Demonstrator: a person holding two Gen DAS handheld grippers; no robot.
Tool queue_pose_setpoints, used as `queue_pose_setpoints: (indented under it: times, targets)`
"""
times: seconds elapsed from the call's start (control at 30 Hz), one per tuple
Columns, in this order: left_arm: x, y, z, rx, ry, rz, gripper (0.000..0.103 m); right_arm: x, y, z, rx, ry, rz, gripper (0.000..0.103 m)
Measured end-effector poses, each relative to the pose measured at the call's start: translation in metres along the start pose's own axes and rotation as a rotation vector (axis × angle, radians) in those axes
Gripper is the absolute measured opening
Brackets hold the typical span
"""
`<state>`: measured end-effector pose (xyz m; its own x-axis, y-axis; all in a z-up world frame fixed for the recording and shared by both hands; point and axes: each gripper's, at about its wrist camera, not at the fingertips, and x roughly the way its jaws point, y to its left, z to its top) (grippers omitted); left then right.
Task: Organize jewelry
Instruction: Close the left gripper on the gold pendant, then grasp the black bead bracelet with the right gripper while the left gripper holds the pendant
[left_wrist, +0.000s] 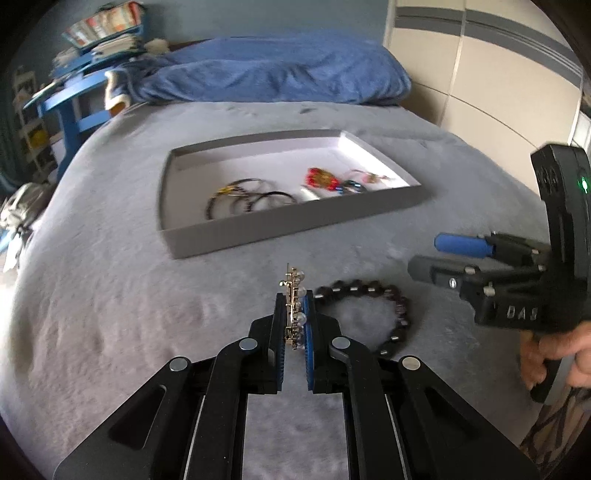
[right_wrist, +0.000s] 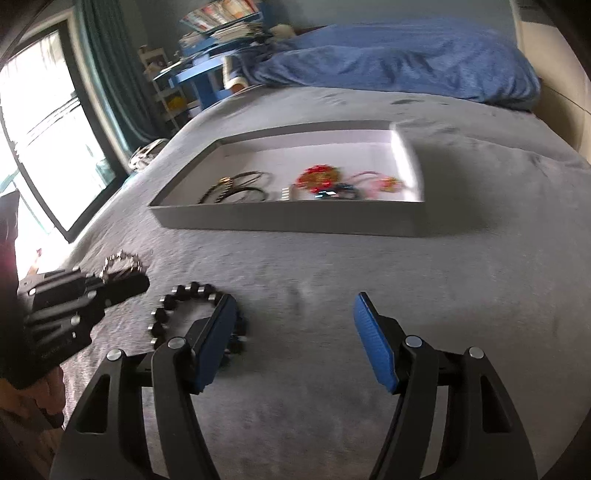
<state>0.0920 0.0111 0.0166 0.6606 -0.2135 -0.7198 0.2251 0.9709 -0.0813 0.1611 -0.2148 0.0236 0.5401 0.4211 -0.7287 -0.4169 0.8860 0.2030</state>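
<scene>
My left gripper (left_wrist: 294, 299) is shut on a gold jewelry piece with clear stones (left_wrist: 294, 295), held just above the grey bed cover; it also shows in the right wrist view (right_wrist: 122, 266). A dark beaded bracelet (left_wrist: 400, 310) lies on the cover just right of it, and in the right wrist view (right_wrist: 177, 295) sits at my right gripper's left finger. My right gripper (right_wrist: 295, 306) is open and empty above the cover; it shows at the right of the left wrist view (left_wrist: 430, 258). A grey tray (left_wrist: 295, 229) ahead holds black bangles (left_wrist: 243, 195) and red and coloured pieces (left_wrist: 321, 179).
The grey bed cover (right_wrist: 369, 266) spans both views. A blue pillow (left_wrist: 280, 70) lies behind the tray (right_wrist: 280, 221). A blue shelf with books (left_wrist: 88, 55) stands at the far left, a window (right_wrist: 44, 122) beyond it. A cream wardrobe (left_wrist: 498, 74) is at the right.
</scene>
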Motion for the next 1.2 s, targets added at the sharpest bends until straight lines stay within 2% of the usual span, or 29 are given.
queue_pose_setpoints:
  times: [0.27,0.3,0.37,0.43,0.6,1.2]
  targets:
    - [-0.002,0.025,-0.009,-0.045,0.019,0.021,0.009,0.028,0.033,-0.005,-0.093,0.073,-0.011,0.064]
    - [-0.002,0.025,-0.011,-0.045,0.02,0.023,0.009,0.032,0.037,-0.006,-0.111,0.087,-0.016,0.06]
    - [-0.002,0.027,-0.012,-0.049,0.02,0.025,0.009,0.035,0.041,-0.009,-0.136,0.099,-0.026,0.043]
    - [-0.002,0.029,-0.012,-0.055,0.02,0.025,0.009,0.036,0.044,-0.01,-0.159,0.098,-0.026,0.019]
    - [-0.003,0.027,-0.008,-0.06,0.013,0.015,0.009,0.026,0.044,-0.009,-0.176,0.072,-0.007,0.014]
    - [-0.003,0.002,0.036,-0.044,-0.058,-0.032,0.009,-0.039,0.03,0.032,-0.16,-0.139,0.021,0.014]
